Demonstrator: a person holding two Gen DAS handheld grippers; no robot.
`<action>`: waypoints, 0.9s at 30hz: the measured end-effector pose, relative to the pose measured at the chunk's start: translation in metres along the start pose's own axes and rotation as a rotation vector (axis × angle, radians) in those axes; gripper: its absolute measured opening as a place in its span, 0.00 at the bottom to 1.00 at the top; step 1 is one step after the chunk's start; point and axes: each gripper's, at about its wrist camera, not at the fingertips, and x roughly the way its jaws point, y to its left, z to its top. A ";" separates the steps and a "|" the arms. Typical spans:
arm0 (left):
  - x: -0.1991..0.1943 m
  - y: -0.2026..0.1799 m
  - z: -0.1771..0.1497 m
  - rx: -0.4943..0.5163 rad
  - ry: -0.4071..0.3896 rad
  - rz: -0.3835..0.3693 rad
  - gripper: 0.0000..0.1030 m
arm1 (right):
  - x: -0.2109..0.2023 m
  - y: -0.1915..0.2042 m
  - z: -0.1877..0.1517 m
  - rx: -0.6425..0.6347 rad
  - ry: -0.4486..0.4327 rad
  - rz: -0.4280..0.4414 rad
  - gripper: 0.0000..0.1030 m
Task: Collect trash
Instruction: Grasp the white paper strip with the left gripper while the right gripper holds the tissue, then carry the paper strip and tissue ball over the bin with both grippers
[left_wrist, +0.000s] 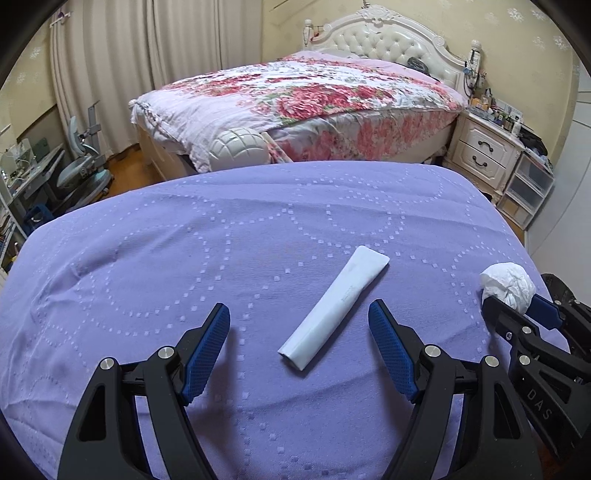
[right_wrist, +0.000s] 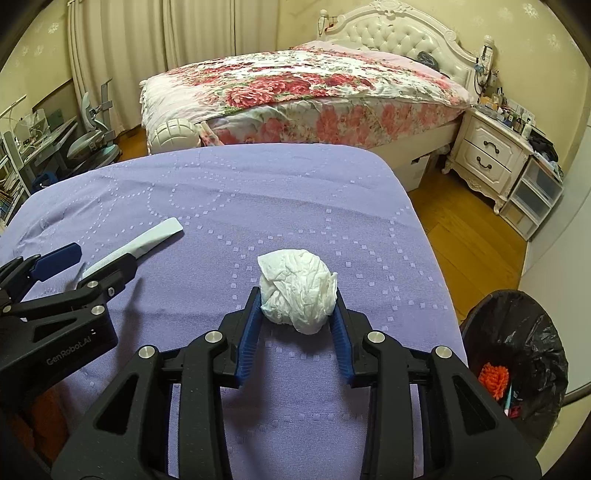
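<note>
The purple-covered worktop fills the near scene, its right edge dropping off beside a black-lined trash bin on the floor, well below that edge. Judging by this, collection is midway. The right claw is clamped on a crumpled tissue ball at mid-worktop; next it likely needs a lift and a swing right, clear over the edge, to the bin. To the left, the left claw stands apart, straddling a white tube lying flat without touching it; it must descend and close. Open cloth surrounds both.
</note>
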 end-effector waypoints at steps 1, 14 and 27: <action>0.001 0.000 0.000 0.000 0.005 -0.006 0.65 | 0.001 0.000 0.000 0.001 0.001 0.001 0.34; -0.003 -0.007 -0.006 0.039 0.003 -0.026 0.15 | 0.001 0.000 -0.002 -0.002 0.004 -0.007 0.34; -0.038 0.007 -0.041 -0.023 -0.018 -0.015 0.14 | -0.020 0.010 -0.030 -0.028 -0.003 0.014 0.32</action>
